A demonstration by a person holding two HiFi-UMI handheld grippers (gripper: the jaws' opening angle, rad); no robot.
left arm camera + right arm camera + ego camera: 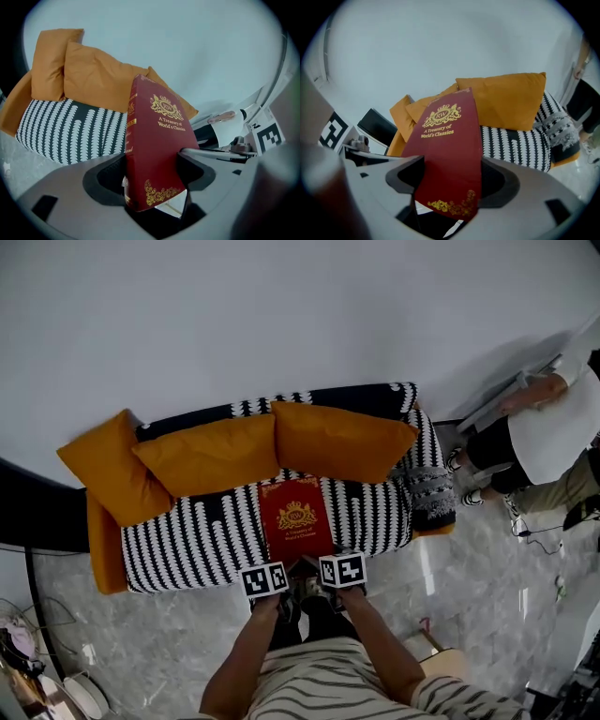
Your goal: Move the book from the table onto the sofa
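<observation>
Striped shirt and two bare forearms fill the bottom of the head view, where a person stands at the front edge of a black-and-white patterned sofa with a tool in each hand. The left gripper and the right gripper sit side by side, each topped by a cube with square markers, and both clamp the near edge of one dark red book.

In the left gripper view the jaws press on the lower corner of the book by its spine. In the right gripper view the jaws close on the other lower corner, across the front cover. Gold lettering on the cover reads "A Treasury of World's Classics" under a gold crest.

Seen from the head camera, the book is over the middle of the sofa seat, cover up, its far end just short of the cushions. Whether it rests on the seat cannot be told.

Three orange cushions lean along the backrest against a plain pale wall. At the right edge, well apart from the sofa, a bystander stands on the grey marbled floor.
</observation>
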